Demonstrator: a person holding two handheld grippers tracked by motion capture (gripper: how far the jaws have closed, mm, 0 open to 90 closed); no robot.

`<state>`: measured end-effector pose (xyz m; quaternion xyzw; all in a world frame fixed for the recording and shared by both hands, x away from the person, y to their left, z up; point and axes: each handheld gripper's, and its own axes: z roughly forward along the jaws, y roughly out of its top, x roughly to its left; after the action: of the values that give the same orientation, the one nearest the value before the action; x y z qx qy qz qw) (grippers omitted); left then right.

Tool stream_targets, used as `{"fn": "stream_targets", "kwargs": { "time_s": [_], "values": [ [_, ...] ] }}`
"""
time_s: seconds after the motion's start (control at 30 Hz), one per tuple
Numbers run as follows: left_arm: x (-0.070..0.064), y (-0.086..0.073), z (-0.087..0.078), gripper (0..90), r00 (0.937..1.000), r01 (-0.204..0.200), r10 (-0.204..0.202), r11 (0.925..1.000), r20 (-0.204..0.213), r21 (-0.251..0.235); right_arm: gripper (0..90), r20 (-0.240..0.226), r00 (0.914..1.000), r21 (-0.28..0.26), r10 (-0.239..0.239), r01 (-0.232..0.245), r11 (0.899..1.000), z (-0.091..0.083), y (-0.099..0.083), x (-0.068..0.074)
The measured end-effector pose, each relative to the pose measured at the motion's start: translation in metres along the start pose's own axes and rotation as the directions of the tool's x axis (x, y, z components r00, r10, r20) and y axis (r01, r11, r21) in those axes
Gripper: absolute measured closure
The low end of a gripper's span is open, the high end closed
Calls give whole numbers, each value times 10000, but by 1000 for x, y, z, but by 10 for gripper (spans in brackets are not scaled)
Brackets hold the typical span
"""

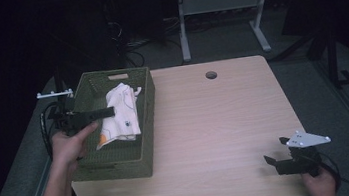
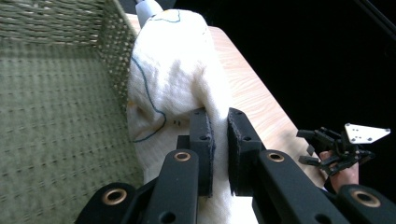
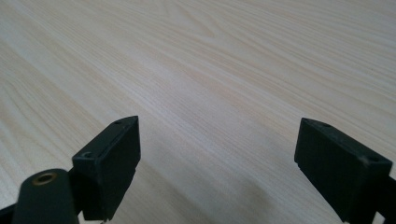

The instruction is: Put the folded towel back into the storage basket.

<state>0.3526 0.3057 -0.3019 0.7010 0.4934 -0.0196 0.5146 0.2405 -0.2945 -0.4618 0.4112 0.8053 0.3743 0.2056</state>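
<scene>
Already inside the green woven basket (image 1: 119, 160), against its right wall, the white cloth (image 1: 120, 115) is seen pinched between the left gripper (image 2: 219, 135) jaws, release judged outstanding, while the right gripper (image 3: 217, 154) is held spread wide over bare table (image 1: 216, 123).

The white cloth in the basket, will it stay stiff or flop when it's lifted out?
Probably floppy: the white cloth lies crumpled and folds between the left tool's jaws. It looks thin, so likely light. Its loose end may drag on the basket wall.
</scene>
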Motion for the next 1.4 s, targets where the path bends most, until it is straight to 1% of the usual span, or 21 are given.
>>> {"fn": "stream_targets", "kwargs": {
  "time_s": [0.27, 0.4, 0.53, 0.57, 0.7, 0.73, 0.77, 0.8, 0.83, 0.93, 0.97, 1.0, 1.07, 1.1, 1.13, 1.2, 1.27, 1.3, 1.33, 1.37, 1.4],
  "values": [
    [18, -1, 4, 833, 9992, -29, 44, 9993, -407, 369, 140, -29, 9999, 35, -113, 113, 9999, 0, 1, 1],
    [25, -1, 10, 832, 9979, -268, 311, 9969, -570, 743, 140, -6, 10000, 6, -57, 57, 10000, 0, 1, 1],
    [39, -2, 17, 830, 9949, -401, 516, 9907, -867, 1297, 140, -27, 10000, 38, -78, 78, 10000, 1, 1, 1],
    [46, -2, 20, 828, 9938, -478, 627, 9865, -916, 1566, 140, -6, 9999, -29, -105, 105, 9999, 0, 1, 0],
    [57, 1, 26, 828, 9917, -491, 702, 9810, -1075, 1876, 140, 28, 10000, -12, -77, 77, 10000, 0, 0, -1],
    [60, 3, 28, 823, 9876, -630, 916, 9753, -1278, 2119, 140, 31, 10000, -3, -60, 61, 10000, 0, 0, -1],
    [64, 5, 30, 806, 9776, -771, 1190, 9700, -1738, 2307, 140, 21, 10000, 21, -32, 32, 10000, 0, 0, -1],
    [67, 7, 32, 729, 9618, -741, 1339, 9670, -2388, 2438, 140, -19, 10000, 41, -22, 22, 10000, 0, 0, -1],
    [73, 10, 33, 594, 9551, -433, 1148, 9661, -2730, 2547, 140, -116, 9999, 91, -89, 90, 9999, 1, -1, 1],
    [73, 11, 33, 597, 9537, -455, 1156, 9680, -2776, 2469, 140, -126, 9998, 194, -154, 157, 9997, 2, 0, 3],
    [71, 9, 36, 609, 9547, -445, 1214, 9610, -2718, 2729, 140, -154, 9996, 210, -218, 222, 9995, 2, 0, 5],
    [71, 9, 36, 616, 9547, -445, 1214, 9610, -2718, 2729, 140, -154, 9996, 210, -218, 222, 9995, 2, 0, 5],
    [69, 5, 40, 630, 9520, -506, 1372, 9522, -2737, 3013, 140, -145, 9995, 165, -276, 278, 9995, 1, 0, 5],
    [70, 1, 44, 630, 9561, -403, 1290, 9473, -2632, 3178, 140, -147, 9995, 151, -288, 290, 9995, 1, 0, 5],
    [70, 1, 44, 631, 9561, -403, 1290, 9473, -2632, 3178, 140, -147, 9995, 151, -288, 290, 9995, 1, 0, 5],
    [71, -5, 50, 639, 9578, -354, 1305, 9378, -2560, 3454, 140, -139, 9995, 122, -280, 281, 9995, 0, 0, 5],
    [72, -9, 56, 640, 9587, -293, 1318, 9272, -2520, 3735, 140, -174, 9994, 80, -301, 302, 9995, -1, 0, 5],
    [73, -12, 62, 639, 9625, -163, 1235, 9150, -2415, 4030, 140, -186, 9994, 77, -283, 284, 9996, -1, 0, 5],
    [73, -12, 62, 639, 9625, -163, 1235, 9150, -2415, 4030, 140, -186, 9994, 77, -283, 284, 9996, -1, 0, 5],
    [73, -14, 65, 639, 9620, -153, 1279, 9074, -2412, 4200, 140, -203, 9993, 91, -309, 311, 9995, 0, 1, 5],
    [74, -16, 69, 639, 9642, -139, 1279, 8991, -2322, 4375, 140, -203, 9993, 91, -309, 311, 9995, 0, 1, 5]
  ]
}}
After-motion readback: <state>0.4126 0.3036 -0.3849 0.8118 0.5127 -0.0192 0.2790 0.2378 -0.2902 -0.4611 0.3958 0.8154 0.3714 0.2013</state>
